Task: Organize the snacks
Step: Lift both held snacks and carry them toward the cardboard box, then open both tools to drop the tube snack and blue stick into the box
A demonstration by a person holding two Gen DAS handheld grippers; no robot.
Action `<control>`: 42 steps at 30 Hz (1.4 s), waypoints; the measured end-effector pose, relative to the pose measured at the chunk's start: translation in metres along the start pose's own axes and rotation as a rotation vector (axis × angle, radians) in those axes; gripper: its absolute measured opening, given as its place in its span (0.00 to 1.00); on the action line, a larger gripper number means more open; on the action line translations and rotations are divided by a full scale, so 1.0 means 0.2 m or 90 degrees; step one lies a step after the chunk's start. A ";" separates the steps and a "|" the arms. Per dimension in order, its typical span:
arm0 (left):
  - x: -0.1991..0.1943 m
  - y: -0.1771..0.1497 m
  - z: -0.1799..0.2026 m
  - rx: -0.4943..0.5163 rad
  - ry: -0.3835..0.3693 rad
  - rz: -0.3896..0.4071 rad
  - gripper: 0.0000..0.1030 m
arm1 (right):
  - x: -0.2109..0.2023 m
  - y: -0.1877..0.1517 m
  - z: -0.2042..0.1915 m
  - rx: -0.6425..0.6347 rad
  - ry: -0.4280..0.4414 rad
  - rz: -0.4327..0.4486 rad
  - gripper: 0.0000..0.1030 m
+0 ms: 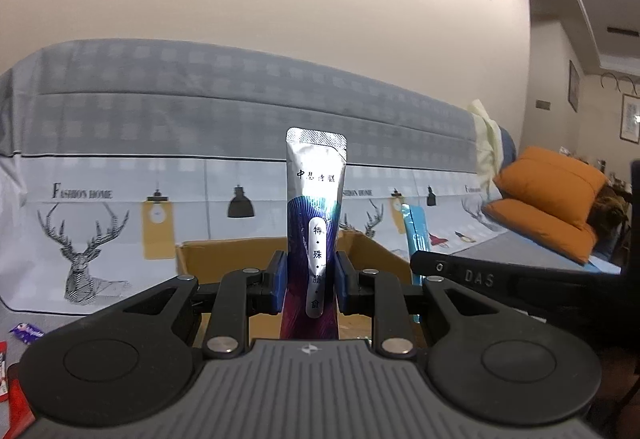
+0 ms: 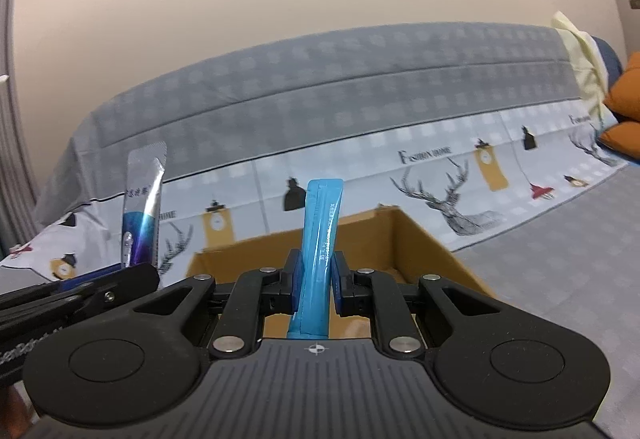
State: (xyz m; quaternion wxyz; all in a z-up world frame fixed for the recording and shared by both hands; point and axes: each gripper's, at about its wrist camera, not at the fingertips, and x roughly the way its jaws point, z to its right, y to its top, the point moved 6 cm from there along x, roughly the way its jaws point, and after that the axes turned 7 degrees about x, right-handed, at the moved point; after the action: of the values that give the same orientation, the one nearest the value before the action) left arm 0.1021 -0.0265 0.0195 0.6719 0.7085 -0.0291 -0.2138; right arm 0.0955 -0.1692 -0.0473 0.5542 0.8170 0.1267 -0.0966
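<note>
A sofa (image 1: 240,119) under a grey deer-print cover fills the middle of both views, orange cushions (image 1: 548,199) at the right edge of the left view. Below centre stands an open cardboard box (image 2: 400,239). The left gripper (image 1: 310,279) pinches a silver-and-purple sachet (image 1: 316,223) upright at frame centre, above the box. The right gripper (image 2: 316,279) pinches a blue stick sachet (image 2: 320,239) upright, likewise centred over the box. Small snack packets (image 1: 26,333) lie at the lower left
</note>
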 end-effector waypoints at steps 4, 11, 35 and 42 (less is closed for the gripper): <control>0.03 0.00 0.06 0.023 -0.010 0.007 0.26 | 0.01 0.00 0.05 0.010 -0.015 -0.001 0.16; 0.08 -0.02 0.13 0.038 -0.025 0.006 0.26 | 0.01 0.01 0.11 0.013 -0.030 -0.004 0.16; 0.16 0.02 0.10 0.003 -0.022 0.014 0.26 | 0.04 -0.01 0.16 0.008 -0.052 -0.012 0.16; 0.17 0.03 0.06 -0.002 -0.018 0.013 0.51 | 0.07 -0.04 0.15 0.003 -0.079 -0.025 0.54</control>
State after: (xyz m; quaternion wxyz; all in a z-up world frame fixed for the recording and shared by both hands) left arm 0.1295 -0.0496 0.0169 0.6749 0.7039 -0.0457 -0.2167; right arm 0.1067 -0.1924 -0.0687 0.5572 0.8080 0.1079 -0.1581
